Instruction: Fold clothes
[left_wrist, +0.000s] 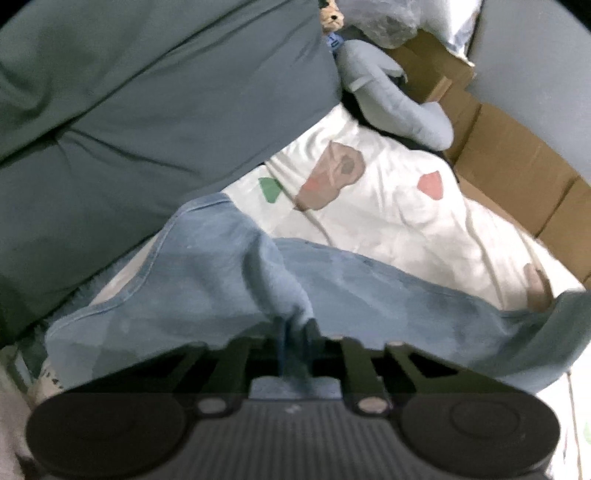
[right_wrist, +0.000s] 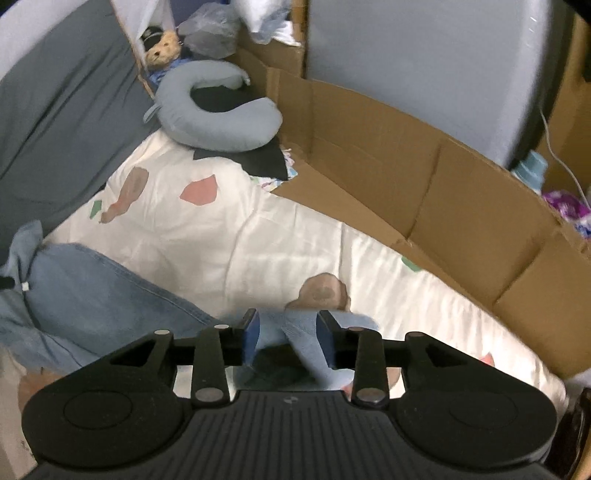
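Light blue denim jeans lie crumpled on a white bedsheet with coloured patches. My left gripper is shut on a bunched fold of the jeans, and the cloth rises in a ridge from its fingertips. In the right wrist view the jeans stretch off to the left. My right gripper stands open, its blue pads apart. A pale end of the denim lies between them, with a gap showing beside the left pad.
A dark grey-green cover fills the left. A grey U-shaped pillow and a teddy bear lie at the far end of the sheet. A cardboard wall runs along the right edge.
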